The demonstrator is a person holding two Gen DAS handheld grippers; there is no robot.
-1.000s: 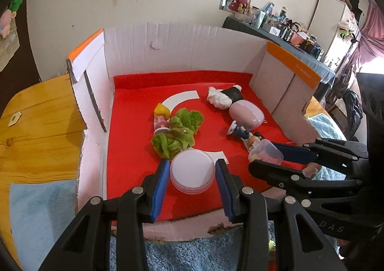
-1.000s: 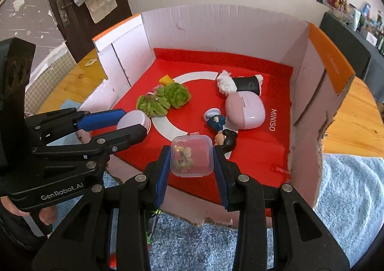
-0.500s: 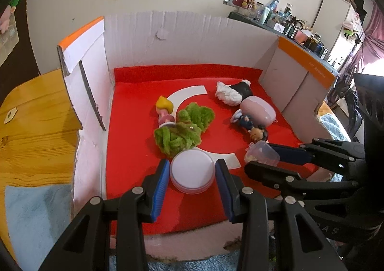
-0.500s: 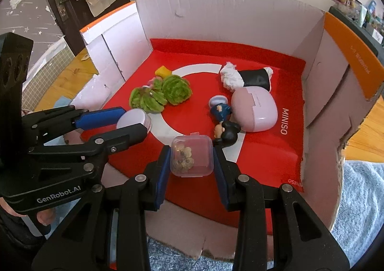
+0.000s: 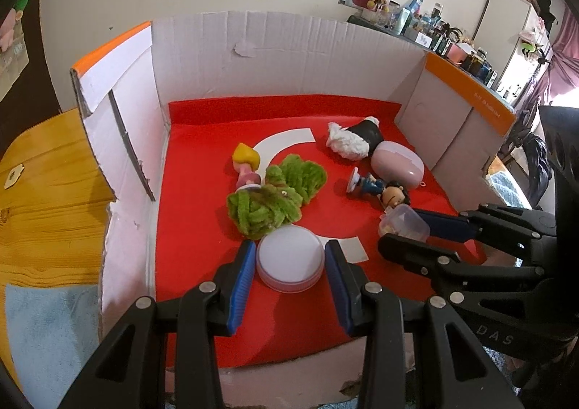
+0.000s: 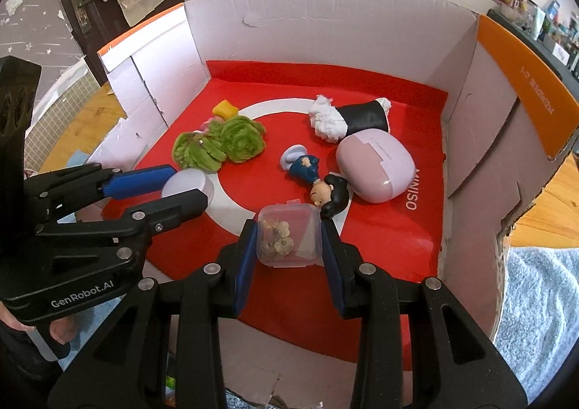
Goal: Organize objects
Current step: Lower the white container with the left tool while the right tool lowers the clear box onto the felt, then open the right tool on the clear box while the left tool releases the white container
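Observation:
My left gripper (image 5: 289, 260) is shut on a round white and pink case (image 5: 289, 258), held low over the front of the red mat (image 5: 195, 228) in the cardboard box (image 5: 275, 58). It also shows in the right wrist view (image 6: 188, 184). My right gripper (image 6: 287, 237) is shut on a small clear plastic box (image 6: 289, 233) with beads inside, just in front of a blue figurine (image 6: 315, 177). The clear box also shows in the left wrist view (image 5: 403, 222).
On the mat lie two green fuzzy rosettes (image 5: 275, 199), a pink and yellow figurine (image 5: 246, 163), a pink oval case (image 5: 396, 164) and a black and white plush (image 5: 353, 141). A wooden table (image 5: 43, 199) and blue towels (image 6: 535, 300) surround the box.
Both grippers have moved forward into the box with their objects still held. The box contents have not moved.

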